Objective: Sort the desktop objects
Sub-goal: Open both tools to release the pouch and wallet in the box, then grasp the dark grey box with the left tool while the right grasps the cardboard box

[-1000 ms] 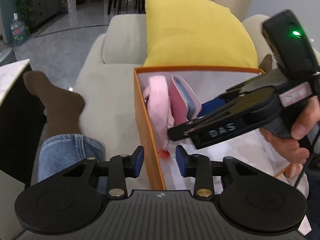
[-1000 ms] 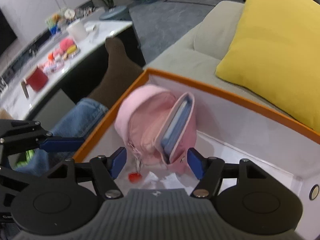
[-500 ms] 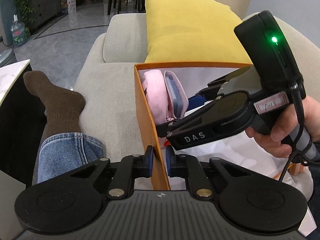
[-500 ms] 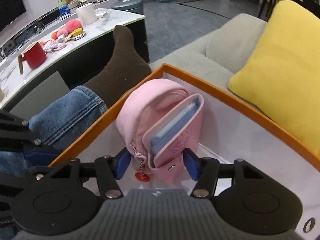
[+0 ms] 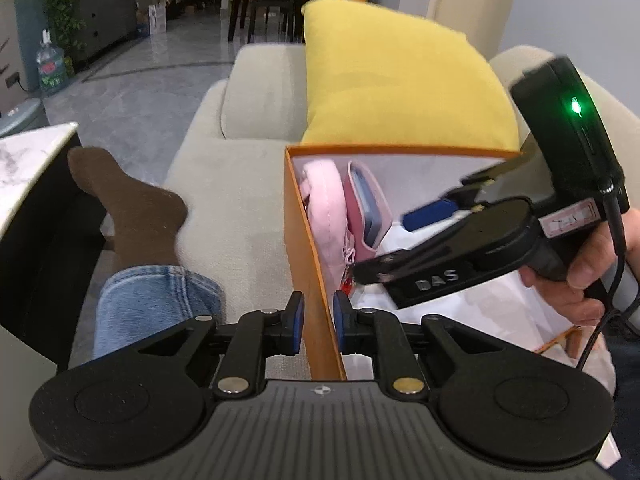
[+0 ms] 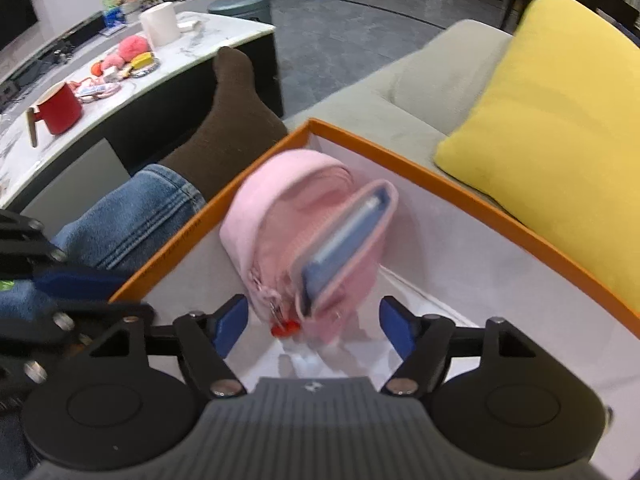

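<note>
An orange box (image 5: 301, 216) with a white inside sits on the sofa. In it stands a pink pouch (image 6: 280, 216) with a blue item (image 6: 348, 240) in its front pocket and a red zipper charm (image 6: 285, 327). My left gripper (image 5: 319, 318) straddles the box's near side wall, one pad on each face, and its jaws are easing open. My right gripper (image 6: 312, 324) hangs over the box with the pouch (image 5: 324, 200) between its fingers. Those jaws are opening and the pads stand clear of the pouch. In the left wrist view the right gripper (image 5: 380, 246) reaches in from the right.
A yellow cushion (image 6: 560, 140) leans on the sofa back behind the box. A person's leg in jeans and a brown sock (image 5: 136, 208) lies left of the box. A marble table (image 6: 224, 28) holds a red mug (image 6: 60, 108), a paper roll and small toys.
My left jaws went from spread to closed on the box wall. My right jaws narrowed around the pouch, then widened again, and the pouch now looks blurred between them.
</note>
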`<state>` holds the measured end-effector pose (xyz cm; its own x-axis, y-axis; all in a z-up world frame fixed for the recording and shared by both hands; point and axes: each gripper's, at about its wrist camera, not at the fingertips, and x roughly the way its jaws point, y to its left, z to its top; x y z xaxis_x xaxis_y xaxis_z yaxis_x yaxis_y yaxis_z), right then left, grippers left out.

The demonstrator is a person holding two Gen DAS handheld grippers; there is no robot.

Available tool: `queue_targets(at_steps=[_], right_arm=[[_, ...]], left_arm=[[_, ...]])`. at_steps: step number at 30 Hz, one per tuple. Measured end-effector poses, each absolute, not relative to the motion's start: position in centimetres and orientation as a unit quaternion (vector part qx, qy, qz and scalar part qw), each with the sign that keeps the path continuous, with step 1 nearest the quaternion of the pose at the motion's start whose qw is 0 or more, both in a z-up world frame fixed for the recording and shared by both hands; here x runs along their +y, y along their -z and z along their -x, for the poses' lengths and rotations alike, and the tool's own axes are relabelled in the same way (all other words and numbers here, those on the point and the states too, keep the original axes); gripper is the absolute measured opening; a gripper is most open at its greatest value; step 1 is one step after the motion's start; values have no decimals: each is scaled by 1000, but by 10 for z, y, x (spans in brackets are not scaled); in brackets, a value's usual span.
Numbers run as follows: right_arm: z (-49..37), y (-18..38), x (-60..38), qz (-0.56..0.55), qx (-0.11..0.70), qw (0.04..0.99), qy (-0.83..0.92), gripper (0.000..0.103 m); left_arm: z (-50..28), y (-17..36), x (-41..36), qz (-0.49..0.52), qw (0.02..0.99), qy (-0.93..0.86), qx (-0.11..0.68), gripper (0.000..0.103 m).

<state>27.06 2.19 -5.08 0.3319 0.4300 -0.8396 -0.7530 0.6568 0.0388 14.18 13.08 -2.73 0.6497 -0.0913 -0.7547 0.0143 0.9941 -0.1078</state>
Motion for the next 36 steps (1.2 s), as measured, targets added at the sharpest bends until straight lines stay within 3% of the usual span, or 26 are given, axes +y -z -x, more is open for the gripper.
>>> queue_targets(at_steps=[14, 18, 26, 30, 33, 36], right_arm=[[-162, -24, -117, 51, 407, 864, -290, 72], [-124, -18, -159, 8, 421, 871, -252, 66], [-55, 20, -209, -63, 460, 862, -205, 61], [-26, 34, -213, -60, 460, 865, -194, 60], [-11, 42, -215, -55, 458, 866, -193, 60], [-4, 47, -214, -27, 462, 866, -189, 58]], left_arm=[[-48, -29, 80, 38, 924, 92, 369, 17], [-24, -25, 56, 44, 915, 129, 381, 25], [0, 18, 23, 87, 880, 161, 439, 28], [5, 43, 14, 113, 860, 166, 470, 39], [5, 61, 8, 136, 844, 169, 490, 52], [3, 73, 4, 155, 833, 169, 503, 56]])
